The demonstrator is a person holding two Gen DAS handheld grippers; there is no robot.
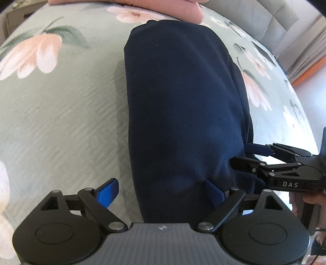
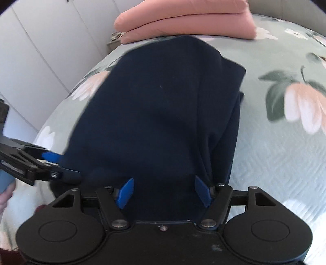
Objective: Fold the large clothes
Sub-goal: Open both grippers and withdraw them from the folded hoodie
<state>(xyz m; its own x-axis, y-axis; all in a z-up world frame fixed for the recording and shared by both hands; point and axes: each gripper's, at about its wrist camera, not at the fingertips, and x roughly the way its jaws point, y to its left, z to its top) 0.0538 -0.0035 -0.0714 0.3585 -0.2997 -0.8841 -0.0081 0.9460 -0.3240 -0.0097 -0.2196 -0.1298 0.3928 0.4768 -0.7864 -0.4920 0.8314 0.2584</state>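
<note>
A navy blue garment (image 1: 183, 106) lies folded into a long strip on the floral bedspread (image 1: 61, 122); it also shows in the right wrist view (image 2: 154, 114). My left gripper (image 1: 161, 195) is open at the garment's near end, its right blue pad (image 1: 214, 192) against the cloth and its left pad on the bedspread side. My right gripper (image 2: 165, 191) is open with the garment's near edge between its blue pads. In the left wrist view the right gripper (image 1: 247, 155) reaches in from the right at the cloth's edge.
Folded pink cloth (image 2: 187, 22) is stacked at the far end of the bed, also in the left wrist view (image 1: 163, 8). White cupboard doors (image 2: 40, 61) stand left of the bed. A grey padded headboard (image 1: 264, 18) and curtains are at the far right.
</note>
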